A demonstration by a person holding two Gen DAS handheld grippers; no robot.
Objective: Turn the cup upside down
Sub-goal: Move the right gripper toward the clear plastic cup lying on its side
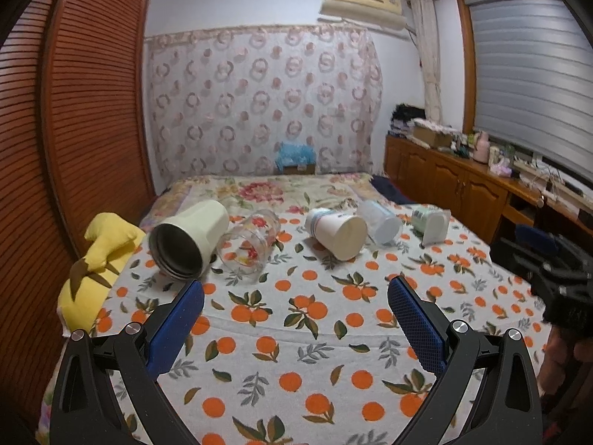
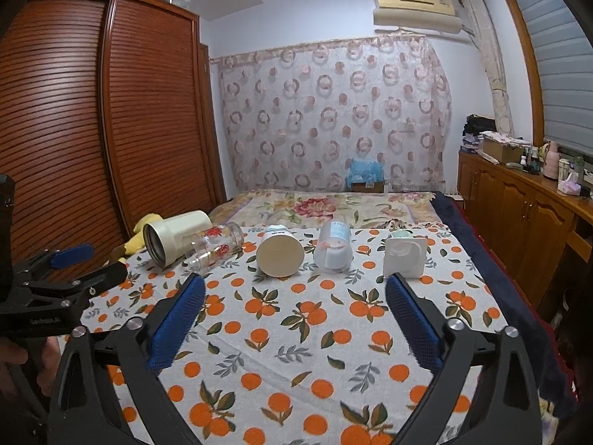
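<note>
Left wrist view: five cups are seen lying on their sides in a row across the orange-print cloth (image 1: 296, 333) on the bed. From the left they are a cream steel-lined tumbler (image 1: 191, 239), a clear glass (image 1: 249, 244) touching it, a paper cup (image 1: 336, 230), a frosted cup (image 1: 381, 221) just beside that, and a green cup (image 1: 431, 222) set apart at the right. None is yet stood on its rim, so the task is judged to be at its start.

The left gripper (image 1: 296, 289) is held wide apart and empty, well short of the row, with the tumbler nearest its left finger. The right gripper (image 2: 295, 285) is likewise spread and empty, and is aimed between the paper cup (image 2: 280, 254) and the frosted cup (image 2: 332, 250). Which cup is meant cannot be told.

For a good flip, one cup should be approached across its body, near the middle of its length, so that both pads meet the wall squarely. A neighbour should not be nudged: the tumbler and glass touch, so either is best taken from its free side. The cup should be lifted clear of the soft cloth before it is turned, then lowered rim-down until level, and only then released, since the bedding may let it tip.
</note>
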